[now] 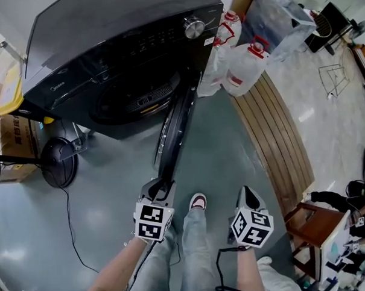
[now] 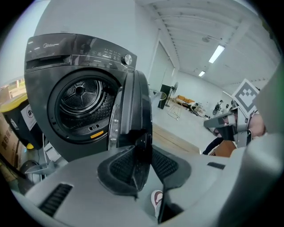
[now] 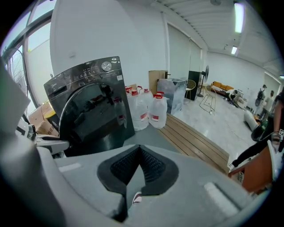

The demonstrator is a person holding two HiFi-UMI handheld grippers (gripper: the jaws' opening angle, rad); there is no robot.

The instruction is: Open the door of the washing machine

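The dark front-loading washing machine [image 1: 114, 42] stands at the top left, and its round door [image 1: 174, 126] is swung out toward me, edge on. My left gripper [image 1: 159, 186] is at the door's free edge. In the left gripper view the door's edge [image 2: 133, 111] runs between the pads of my left gripper [image 2: 142, 162], and the open drum [image 2: 82, 99] shows behind it. My right gripper [image 1: 248, 196] hangs to the right of the door, apart from it. In the right gripper view my right gripper [image 3: 141, 153] has its pads together on nothing, and the door's dark outer face [image 3: 95, 115] is ahead.
Large water jugs [image 1: 243, 66] stand right of the machine. A slatted wooden platform [image 1: 279, 134] runs along the right, with a wooden stool [image 1: 315, 229] near its end. A fan base [image 1: 60, 160] and a cardboard box [image 1: 13, 140] are at the left. My shoe [image 1: 197, 201] is between the grippers.
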